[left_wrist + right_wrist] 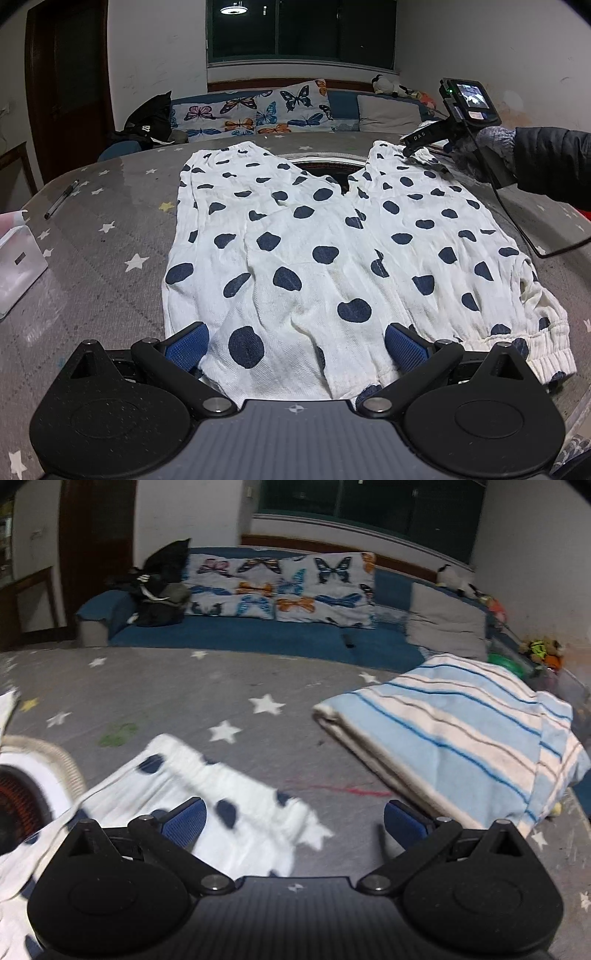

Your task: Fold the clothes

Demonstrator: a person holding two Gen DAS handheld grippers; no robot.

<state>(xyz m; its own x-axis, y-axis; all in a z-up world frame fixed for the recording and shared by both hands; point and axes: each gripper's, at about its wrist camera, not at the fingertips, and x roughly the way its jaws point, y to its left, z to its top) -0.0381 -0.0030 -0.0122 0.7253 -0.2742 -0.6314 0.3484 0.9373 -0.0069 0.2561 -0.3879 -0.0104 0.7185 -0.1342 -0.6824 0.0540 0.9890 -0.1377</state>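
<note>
Trousers [332, 240], white with dark blue spots, lay flat on the starry grey desk [110, 221], legs toward twelve o'clock, ready for folding. My left gripper [295, 347] sat at the waistband at six o'clock, jaws spread. My right gripper [295, 823], jaws spread and empty, hung by one leg cuff near a folded striped towel [461, 731] at two o'clock. Its body read "DAS".

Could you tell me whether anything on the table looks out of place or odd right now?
The polka-dot trousers lie flat, but between their legs a round opening shows in the star-print table cover.
</note>
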